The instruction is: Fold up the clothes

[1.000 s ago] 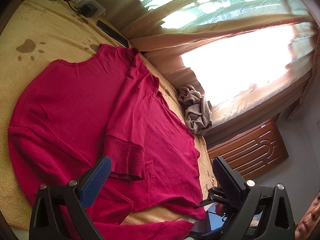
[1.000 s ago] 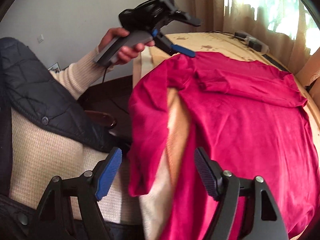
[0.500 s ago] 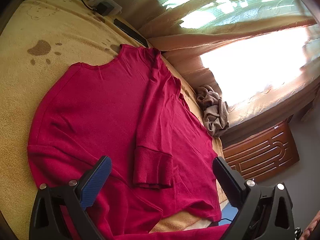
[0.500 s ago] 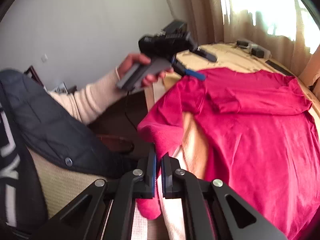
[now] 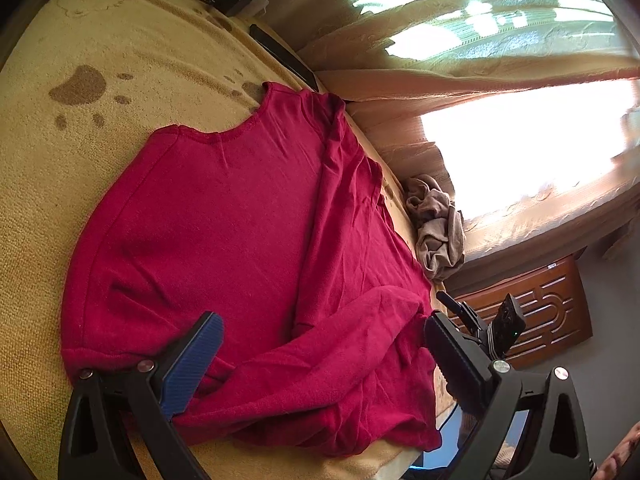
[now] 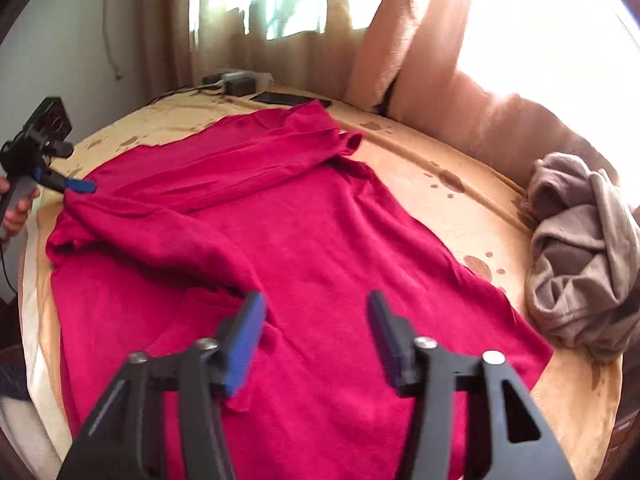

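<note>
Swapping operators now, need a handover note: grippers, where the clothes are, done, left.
Left gripper: open, empty, over the near sleeve.
Right gripper: jaws opening, nothing between them, above the shirt.
Red shirt: flat on the yellow bed cover, both sleeves folded across the body.
Grey garment: crumpled near the curtain, untouched.
Left: fold the shirt's body, then the grey garment.

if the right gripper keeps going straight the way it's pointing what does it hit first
Most likely the red sweater spread on the bed. The right gripper, jaws opening with nothing between them, points down at the sweater's body; depth is hard to judge.
</note>
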The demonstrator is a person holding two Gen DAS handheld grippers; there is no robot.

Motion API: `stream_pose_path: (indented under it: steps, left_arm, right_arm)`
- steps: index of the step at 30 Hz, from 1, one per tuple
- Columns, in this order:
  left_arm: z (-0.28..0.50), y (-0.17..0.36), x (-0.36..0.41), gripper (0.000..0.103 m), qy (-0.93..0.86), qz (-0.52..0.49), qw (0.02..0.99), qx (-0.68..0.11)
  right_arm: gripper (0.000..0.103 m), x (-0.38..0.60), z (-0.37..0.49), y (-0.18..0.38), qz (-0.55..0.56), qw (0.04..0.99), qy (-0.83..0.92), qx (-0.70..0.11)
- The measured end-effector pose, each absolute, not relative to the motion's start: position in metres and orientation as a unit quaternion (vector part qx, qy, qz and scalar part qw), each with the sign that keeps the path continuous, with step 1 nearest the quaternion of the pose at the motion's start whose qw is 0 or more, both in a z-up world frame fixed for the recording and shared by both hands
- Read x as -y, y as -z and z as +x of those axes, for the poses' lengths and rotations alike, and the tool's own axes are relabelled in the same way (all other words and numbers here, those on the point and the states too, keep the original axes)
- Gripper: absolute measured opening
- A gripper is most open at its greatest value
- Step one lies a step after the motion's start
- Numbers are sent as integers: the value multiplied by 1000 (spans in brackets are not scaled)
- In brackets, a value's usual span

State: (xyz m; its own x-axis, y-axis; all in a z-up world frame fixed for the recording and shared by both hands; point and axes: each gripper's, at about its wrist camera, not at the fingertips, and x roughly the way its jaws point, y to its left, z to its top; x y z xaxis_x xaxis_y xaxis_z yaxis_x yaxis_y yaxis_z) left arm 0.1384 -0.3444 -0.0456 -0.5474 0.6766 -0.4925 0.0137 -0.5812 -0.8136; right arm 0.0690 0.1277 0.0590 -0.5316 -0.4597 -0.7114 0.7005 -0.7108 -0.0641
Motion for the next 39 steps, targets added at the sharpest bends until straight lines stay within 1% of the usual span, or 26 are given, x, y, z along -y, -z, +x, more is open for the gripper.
stream_pose_path:
  steps: [2, 4, 5, 8, 10, 12, 13, 14, 16, 19, 20, 22, 23, 25, 27, 32, 35, 39]
  left_arm:
    - [137, 46, 345, 103, -780, -429, 208, 406]
    - [137, 45, 344, 103, -781, -430, 202, 406]
    - [138, 44, 343, 103, -782, -431, 199, 404]
    - [141, 41, 340, 103, -787, -431, 196, 396]
    - [142, 39, 338, 103, -788, -429, 196, 396]
    - [143, 38, 336, 103, -788, -428, 197, 397]
    - [143, 37, 335, 103, -788, -427, 197, 397]
    - [143, 38, 334, 103, -787, -428, 197, 399]
    - [143, 41, 334, 103, -784, -432, 195, 401]
    - [143, 44, 334, 103, -783, -434, 194, 402]
    - [143, 44, 334, 103, -783, -433, 195, 401]
    - [143, 45, 333, 103, -784, -433, 197, 398]
    - [142, 45, 334, 103, -784, -434, 198, 398]
    - [142, 46, 334, 103, -783, -435, 199, 399]
    - [141, 46, 336, 103, -781, -436, 201, 399]
    - [140, 46, 339, 103, -781, -438, 198, 398]
    - [140, 46, 339, 103, -783, -438, 196, 396]
    - [141, 45, 342, 103, -786, -435, 196, 394]
  right_arm:
    - [83, -140, 71, -68, 332, 344, 864, -155]
    - [82, -142, 83, -76, 304, 370, 863, -160]
    - [81, -140, 93, -80, 288, 384, 860, -171]
    - [81, -118, 135, -80, 244, 434, 828, -258]
    - [73, -98, 157, -68, 232, 453, 798, -324]
    - [42, -81, 168, -52, 234, 464, 767, -375]
    - [39, -75, 169, -42, 239, 467, 756, -393]
    - [34, -71, 169, -34, 243, 469, 746, -404]
    - [34, -66, 165, -23, 251, 474, 737, -411]
    - [34, -63, 155, -20, 273, 473, 738, -396]
    - [31, -63, 151, -20, 281, 472, 739, -390]
    - [15, -62, 147, -19, 296, 474, 737, -381]
    - [9, -61, 147, -19, 300, 473, 736, -379]
    - [7, -61, 149, -24, 295, 469, 743, -376]
    - [6, -64, 152, -41, 271, 460, 762, -365]
    - [5, -88, 159, -121, 163, 416, 840, -308]
    - [5, -98, 159, -158, 101, 382, 872, -288]
    - [5, -100, 146, -179, 75, 355, 894, -263]
